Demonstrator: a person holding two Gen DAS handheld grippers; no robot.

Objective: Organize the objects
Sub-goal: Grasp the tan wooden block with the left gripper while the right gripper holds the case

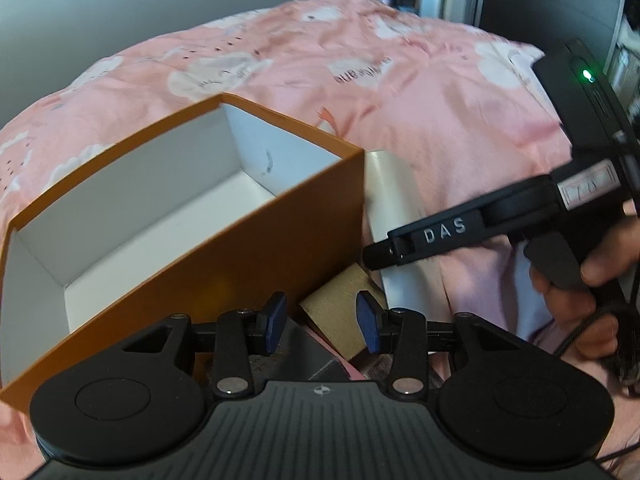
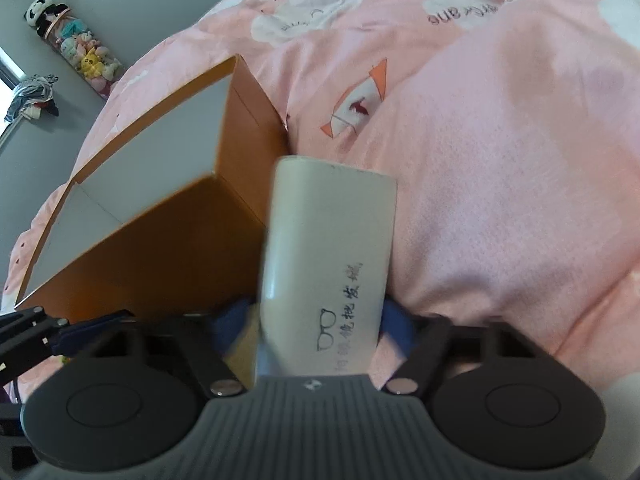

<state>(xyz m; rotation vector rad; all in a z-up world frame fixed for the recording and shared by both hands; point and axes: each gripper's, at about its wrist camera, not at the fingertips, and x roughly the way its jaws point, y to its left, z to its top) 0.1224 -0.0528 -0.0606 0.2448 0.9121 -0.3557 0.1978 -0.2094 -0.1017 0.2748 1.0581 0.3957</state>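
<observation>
The left gripper is black with blue pads and shiny round screws. The right gripper is black too, with white "DAS" letters and a green light.

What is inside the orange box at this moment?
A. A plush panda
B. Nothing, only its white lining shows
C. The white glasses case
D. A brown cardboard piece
B: the orange box shows only bare white walls and floor, while the white glasses case sits outside it, held in the right gripper.
</observation>
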